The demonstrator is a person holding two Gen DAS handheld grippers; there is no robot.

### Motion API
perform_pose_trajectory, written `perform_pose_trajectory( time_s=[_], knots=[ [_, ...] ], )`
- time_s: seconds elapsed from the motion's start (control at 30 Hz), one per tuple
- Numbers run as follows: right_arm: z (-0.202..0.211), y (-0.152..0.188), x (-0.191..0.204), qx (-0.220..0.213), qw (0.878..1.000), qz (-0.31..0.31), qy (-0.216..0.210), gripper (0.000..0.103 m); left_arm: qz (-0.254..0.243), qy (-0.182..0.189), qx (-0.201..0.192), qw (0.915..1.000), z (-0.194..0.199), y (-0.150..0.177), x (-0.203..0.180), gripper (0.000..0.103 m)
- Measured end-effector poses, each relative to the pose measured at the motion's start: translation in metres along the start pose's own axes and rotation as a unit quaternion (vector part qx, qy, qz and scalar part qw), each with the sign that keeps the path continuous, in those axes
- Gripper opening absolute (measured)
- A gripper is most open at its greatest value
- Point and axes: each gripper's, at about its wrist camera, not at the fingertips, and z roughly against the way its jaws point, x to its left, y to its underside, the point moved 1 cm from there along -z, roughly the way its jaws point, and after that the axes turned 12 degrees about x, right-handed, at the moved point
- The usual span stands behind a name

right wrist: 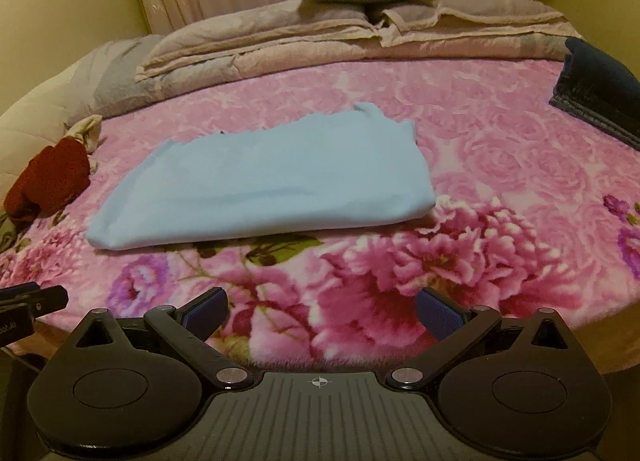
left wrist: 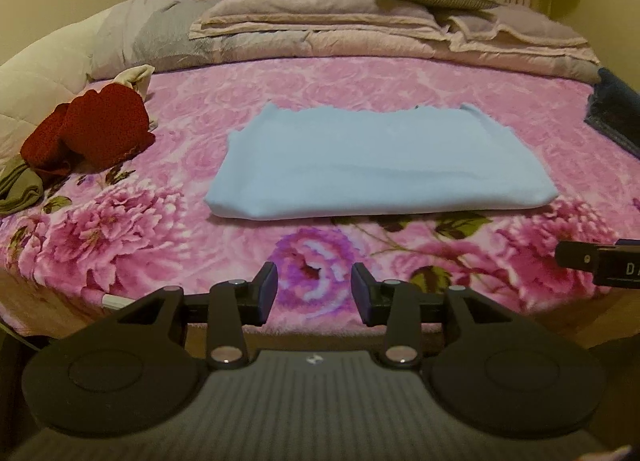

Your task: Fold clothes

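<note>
Lying folded flat, light blue garment (left wrist: 380, 165), long axis left-to-right

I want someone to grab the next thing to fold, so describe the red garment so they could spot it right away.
Start from the bed with the pink floral blanket, where a folded light blue garment lies in the middle. Look toward the left edge, by the white quilt: the red garment sits there in a loose, unfolded heap. It is the only deep red piece, between a cream cloth and an olive one.
</note>
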Motion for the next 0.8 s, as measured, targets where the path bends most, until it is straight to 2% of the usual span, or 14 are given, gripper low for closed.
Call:
perform_pose_trajectory(
  time_s=[0.3,0.4,0.43,0.47,0.5,0.53,0.67,0.8],
  knots=[
    [-0.013,0.002,-0.007,0.006,1.000,-0.022,0.018,0.103,0.042,0.069,-0.018,0.9966,-0.009,0.010,0.045,0.034],
    [-0.023,-0.003,-0.014,0.005,0.999,-0.038,0.017,0.102,0.054,0.088,-0.023,0.9944,-0.022,0.006,0.065,0.028],
    [-0.026,-0.006,-0.019,0.000,0.999,-0.048,0.015,0.101,0.056,0.093,-0.025,0.9938,-0.027,0.003,0.070,0.020],
    [-0.028,-0.010,-0.024,-0.007,0.998,-0.058,0.010,0.085,0.057,0.098,-0.027,0.9932,-0.033,-0.002,0.075,0.016],
    [-0.029,-0.015,-0.029,-0.015,0.998,-0.068,0.004,0.065,0.058,0.103,-0.028,0.9925,-0.039,-0.008,0.081,0.015],
    [-0.032,-0.020,-0.035,-0.021,0.997,-0.079,-0.004,0.059,0.058,0.106,-0.030,0.9923,-0.045,-0.013,0.086,0.013],
    [-0.047,-0.043,-0.058,-0.042,0.990,-0.126,-0.038,0.044,0.049,0.115,-0.038,0.9914,-0.073,-0.040,0.101,0.009],
    [-0.067,-0.063,-0.074,-0.057,0.985,-0.153,-0.056,0.041,0.050,0.129,-0.045,0.9894,-0.106,-0.066,0.113,0.009]
  ],
)
